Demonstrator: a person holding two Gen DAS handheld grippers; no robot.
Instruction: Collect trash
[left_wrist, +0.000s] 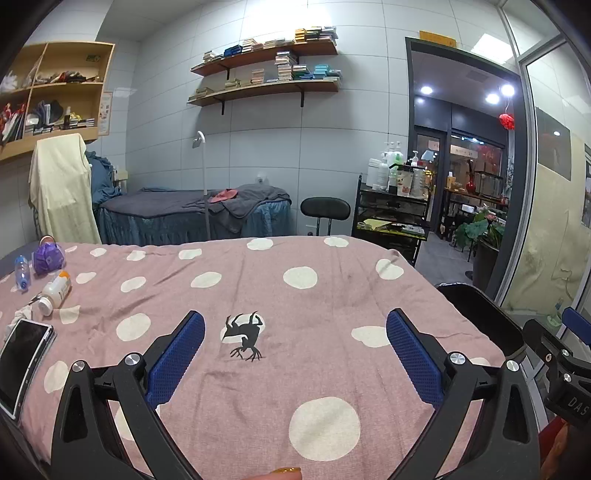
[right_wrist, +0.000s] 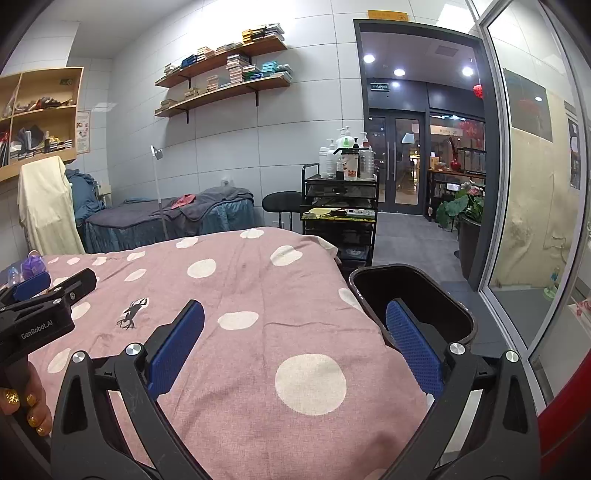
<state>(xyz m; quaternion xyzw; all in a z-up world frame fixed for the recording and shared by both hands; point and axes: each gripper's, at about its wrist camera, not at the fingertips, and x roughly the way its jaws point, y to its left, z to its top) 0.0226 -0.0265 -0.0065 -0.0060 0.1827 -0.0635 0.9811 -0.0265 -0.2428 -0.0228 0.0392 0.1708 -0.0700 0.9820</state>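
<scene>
Both grippers, left gripper (left_wrist: 295, 350) and right gripper (right_wrist: 295, 343), gape empty; sweep left to the pill bottle (left_wrist: 55, 291) near the bed's (left_wrist: 332, 295) left edge, then the dark bin (right_wrist: 410, 299)

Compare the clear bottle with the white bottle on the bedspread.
The clear bottle is see-through with a blue cap; the white bottle is opaque with a white cap and an orange patch at its far end. The clear one lies nearer the purple bag; the white one nearer the phone. Both lie on their sides.
</scene>
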